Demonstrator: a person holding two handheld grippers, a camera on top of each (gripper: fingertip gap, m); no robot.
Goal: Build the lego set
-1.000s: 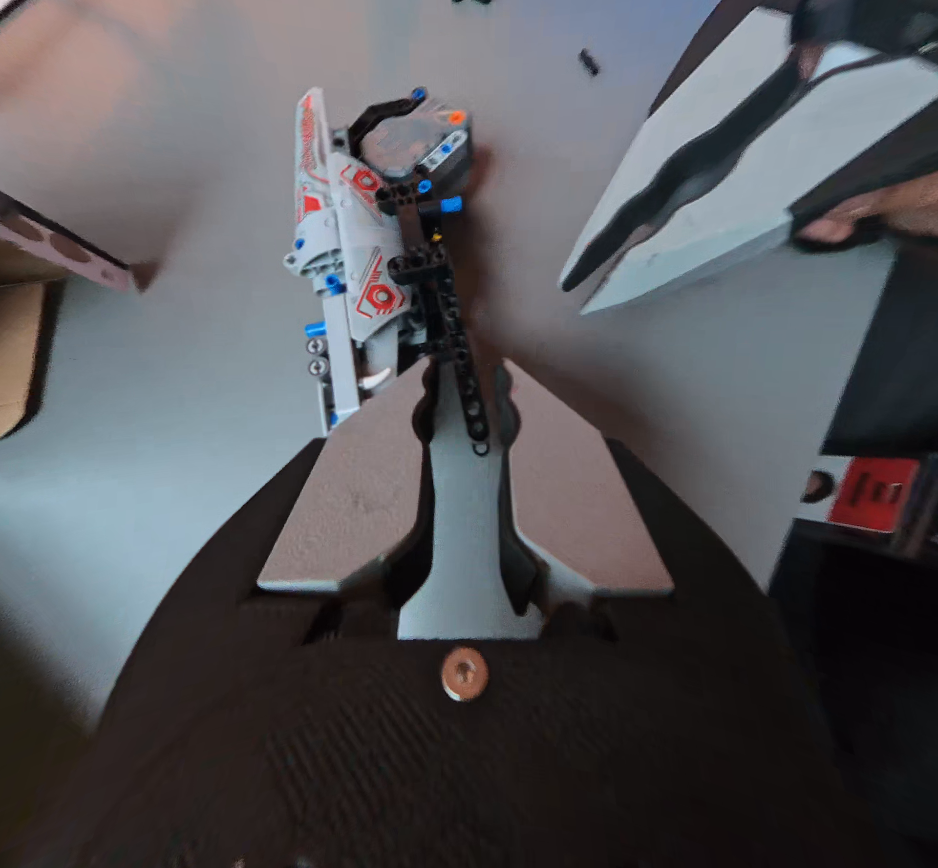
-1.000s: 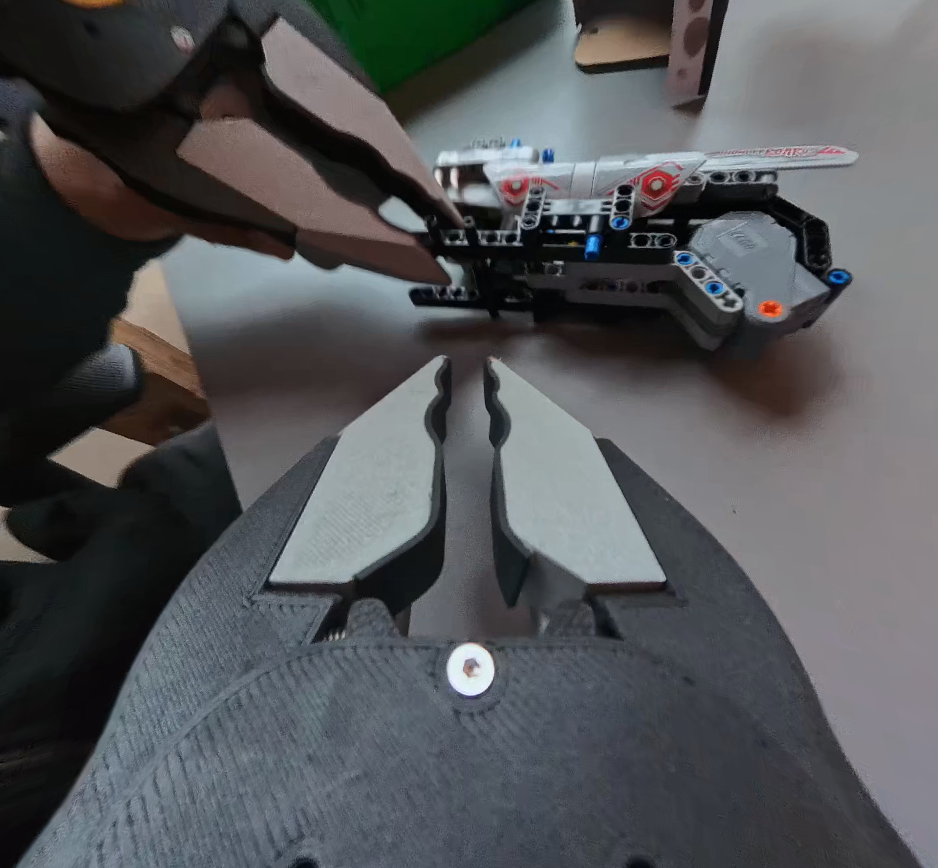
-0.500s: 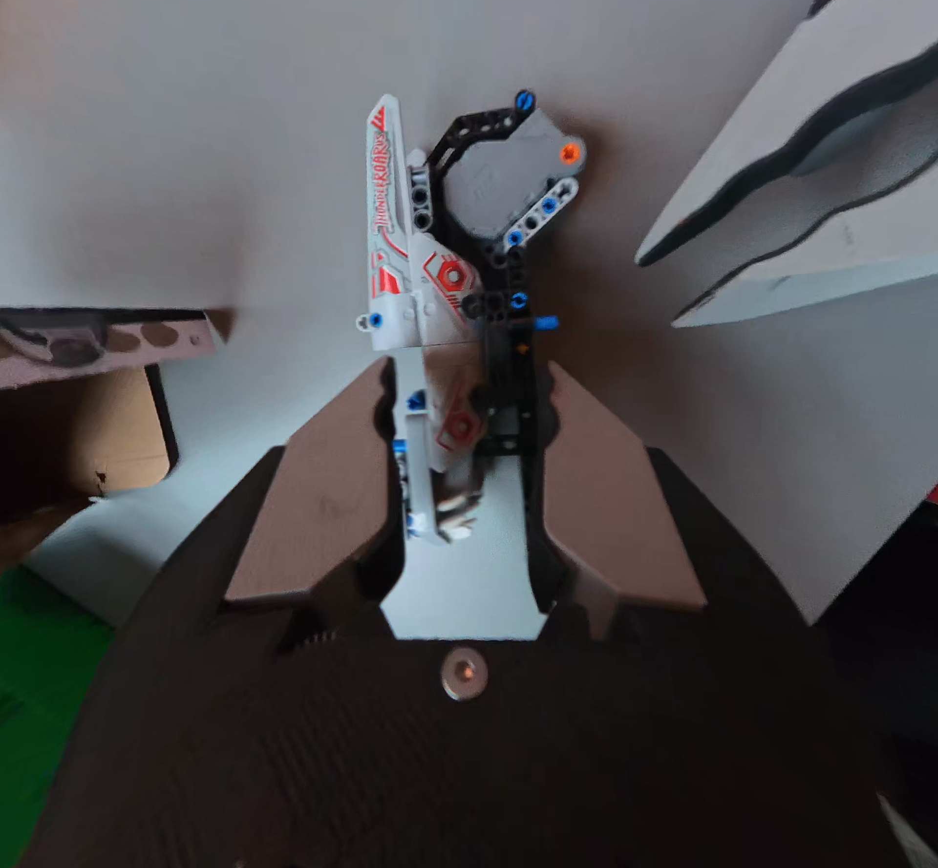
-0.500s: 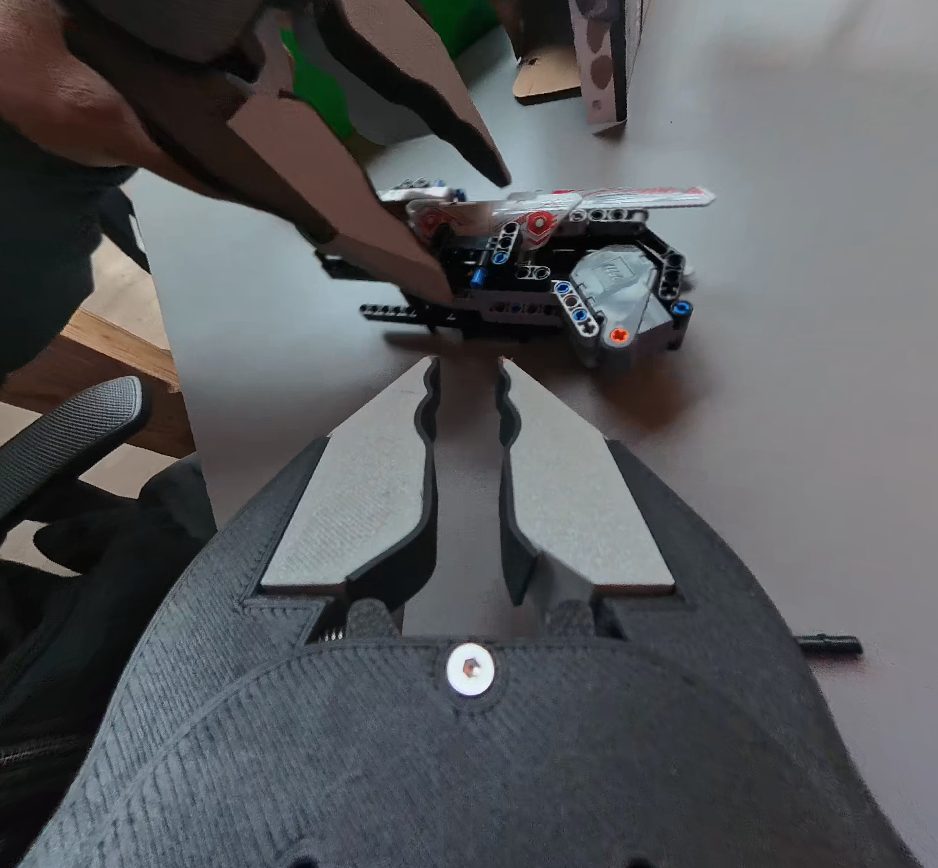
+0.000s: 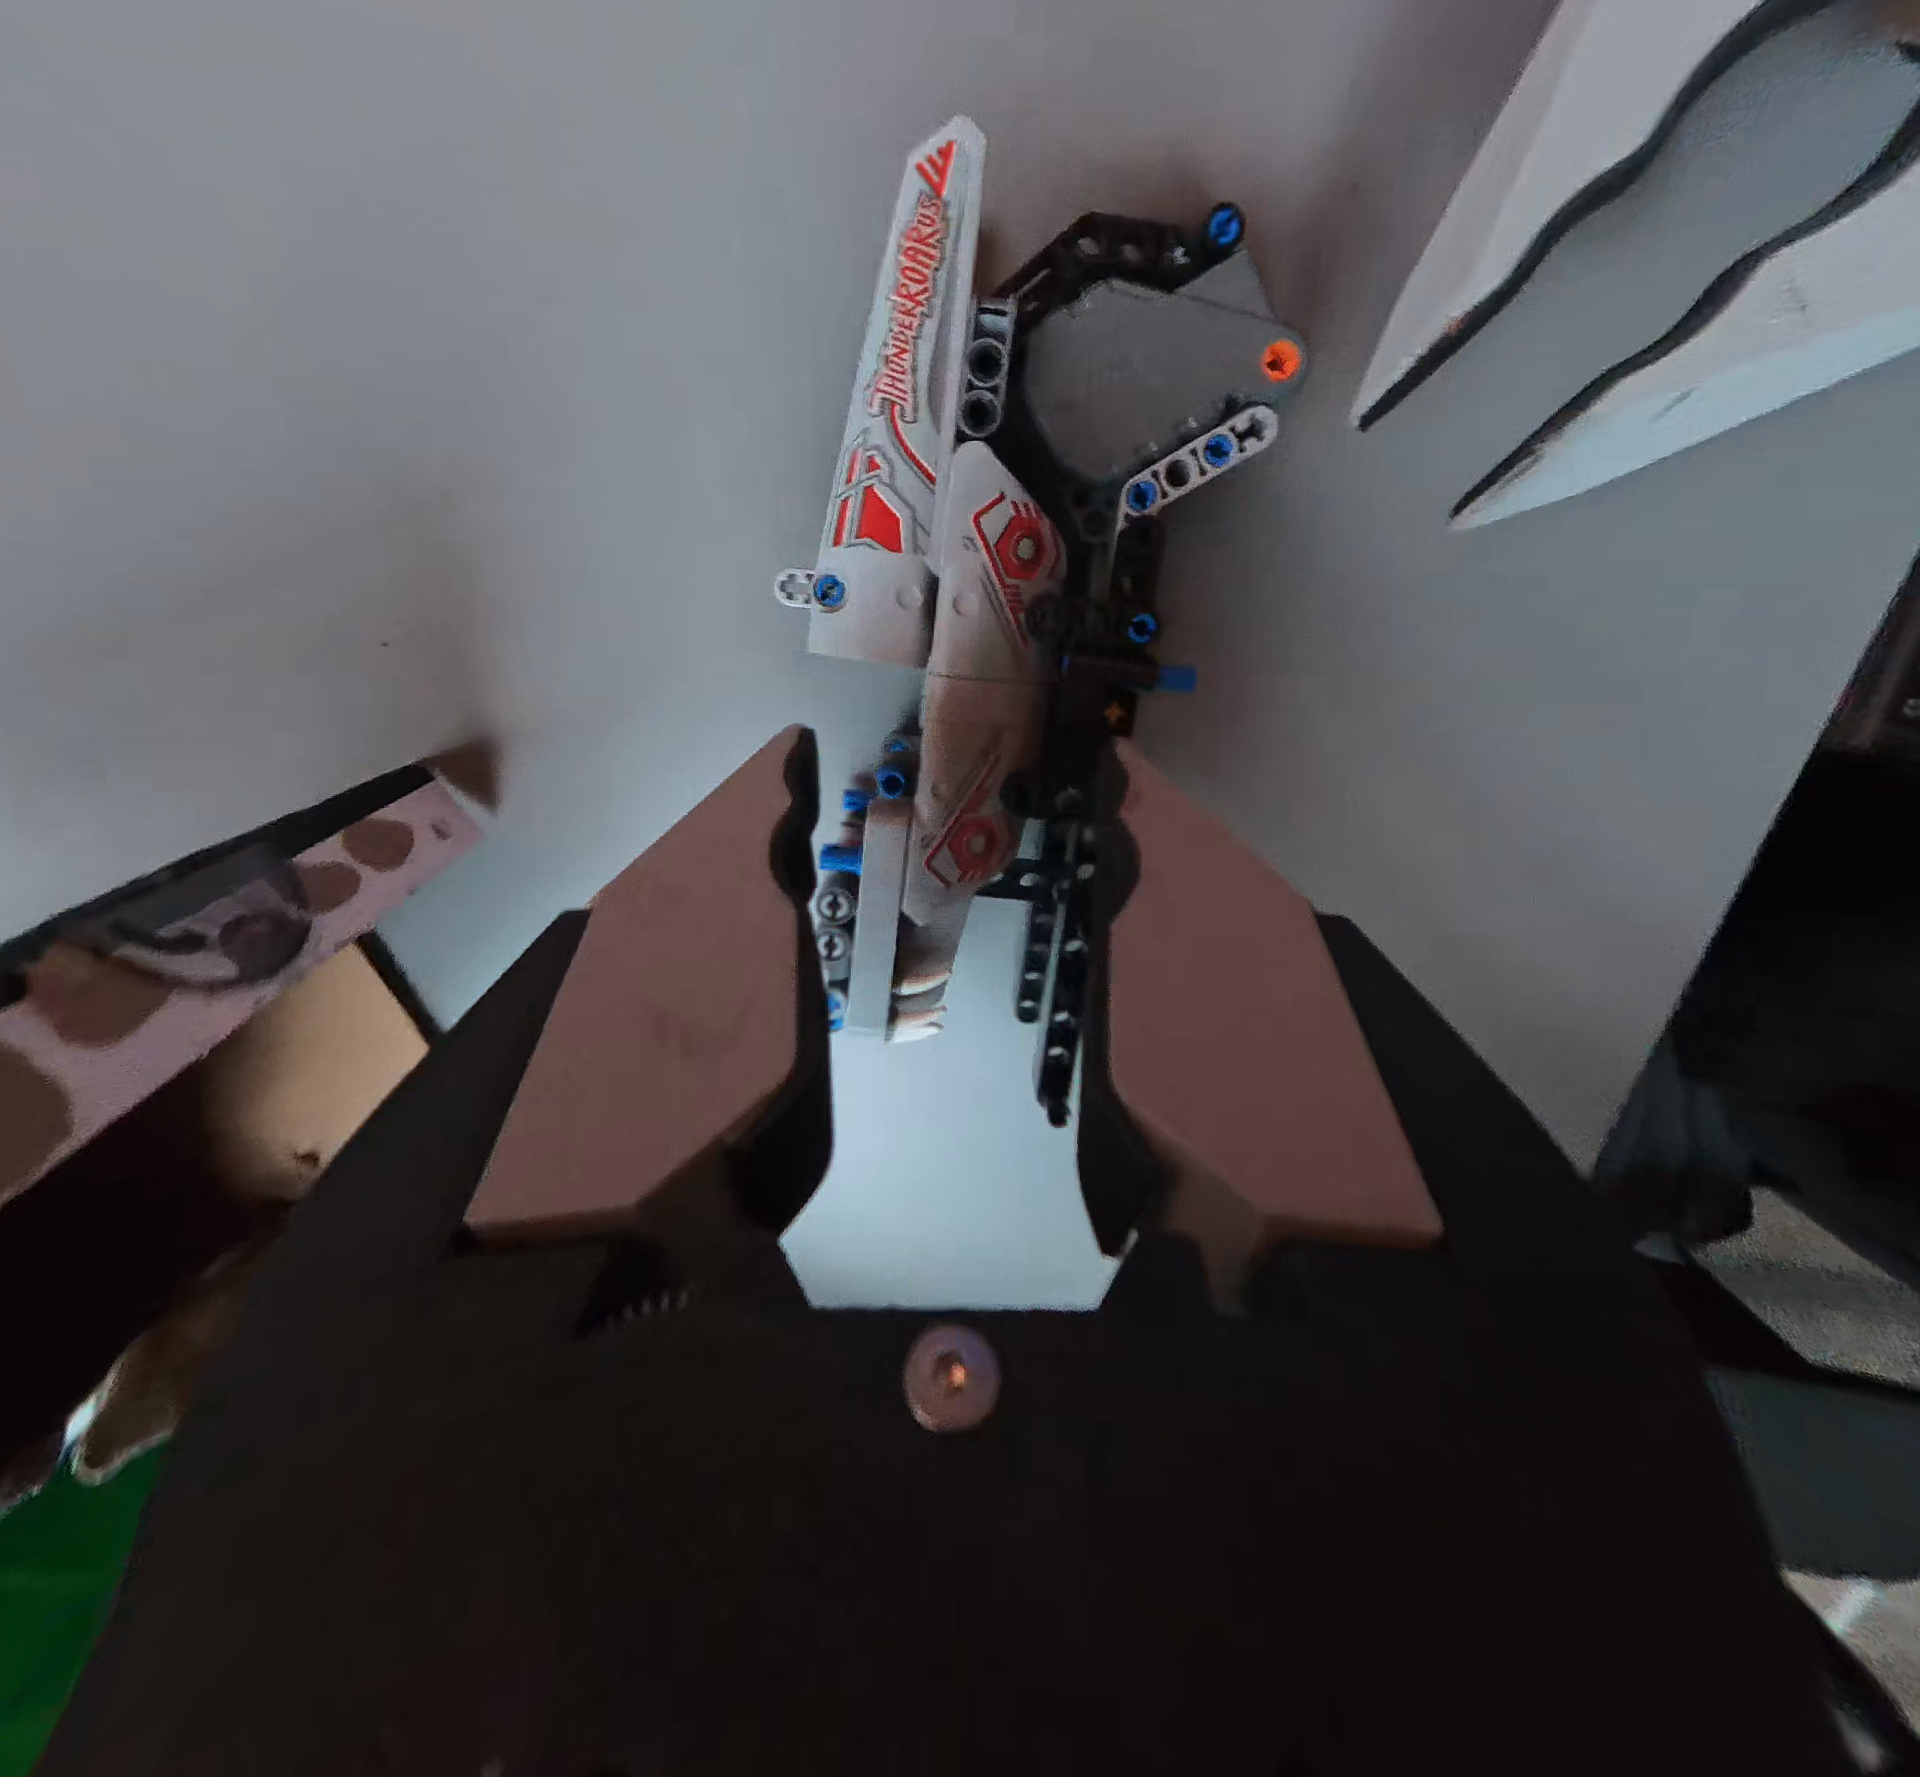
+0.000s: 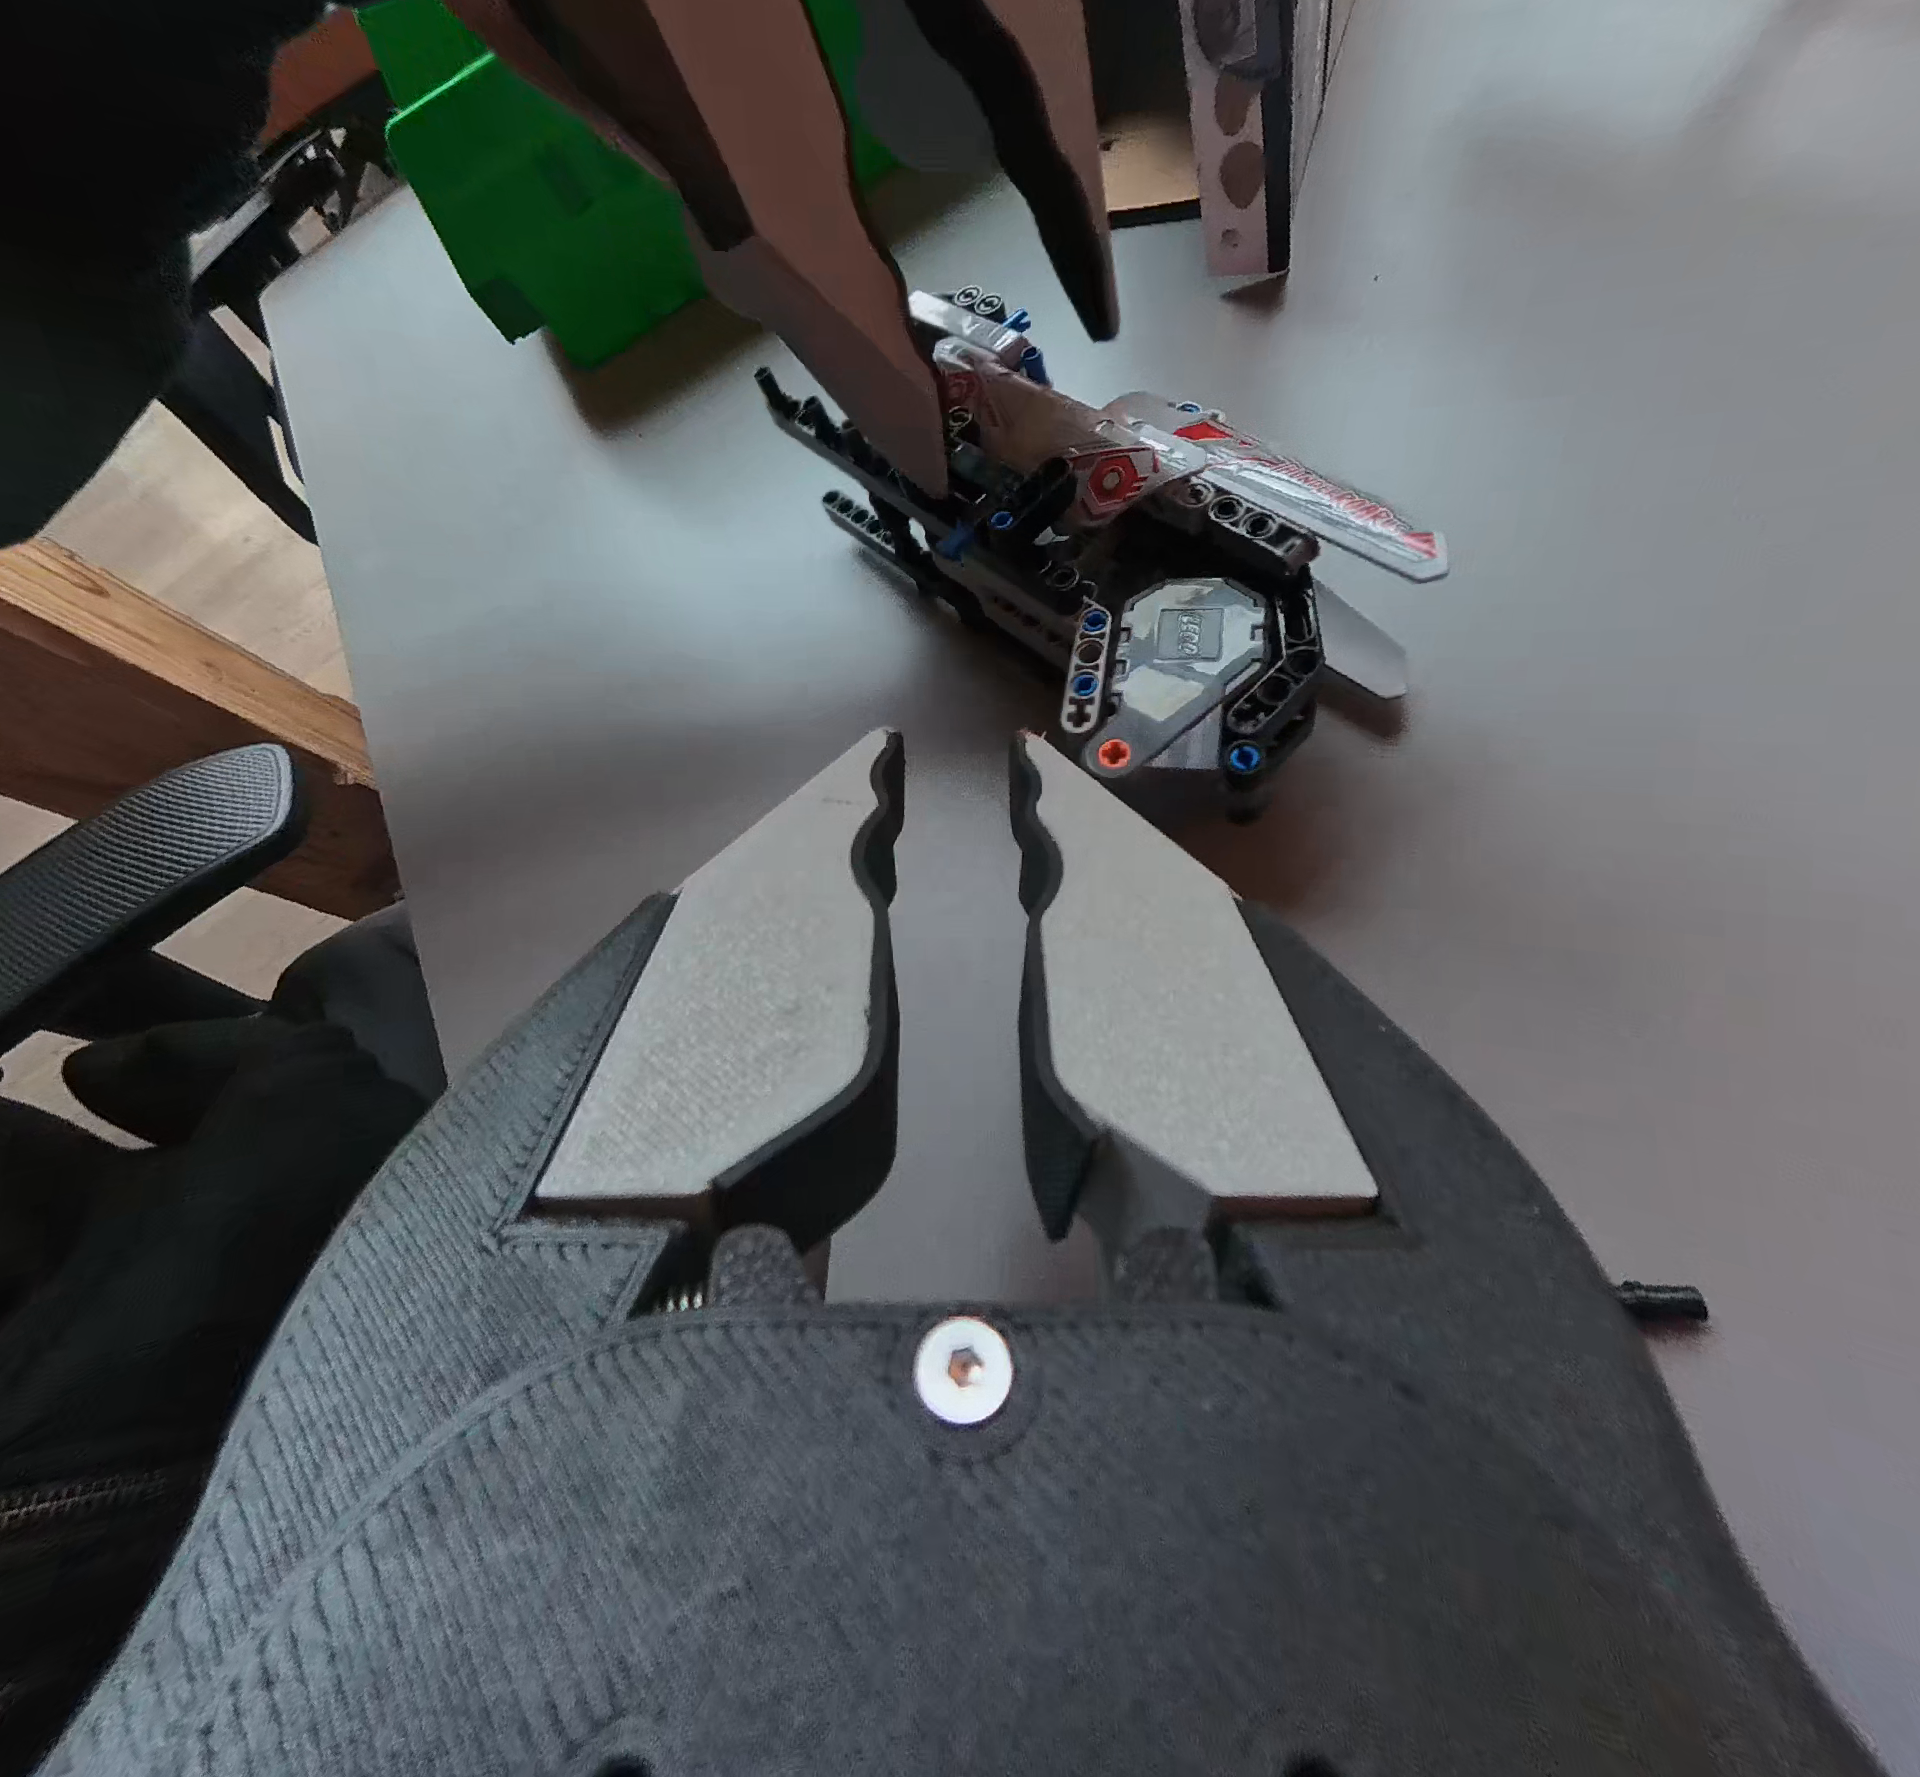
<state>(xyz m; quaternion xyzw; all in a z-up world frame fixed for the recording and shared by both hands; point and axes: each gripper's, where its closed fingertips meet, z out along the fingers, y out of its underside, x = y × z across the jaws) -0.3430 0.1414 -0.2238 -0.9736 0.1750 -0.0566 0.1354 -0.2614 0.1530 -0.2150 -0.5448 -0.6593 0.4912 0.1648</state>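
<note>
One grey matte table carries the lego model, lying flat mid-surface. Left gripper fingers spread open, straddling the model's rear end. Right gripper fingers slightly parted, empty, just short of the model. Green bin, cardboard box behind; wooden floor and chair armrest at left.

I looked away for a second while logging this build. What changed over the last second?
The left gripper opened from a narrow pinch on the black beam and slid forward, so its fingers now straddle the lego model's tail. The model turned on the table. The right gripper stayed slightly open, holding nothing, just short of the model.
</note>
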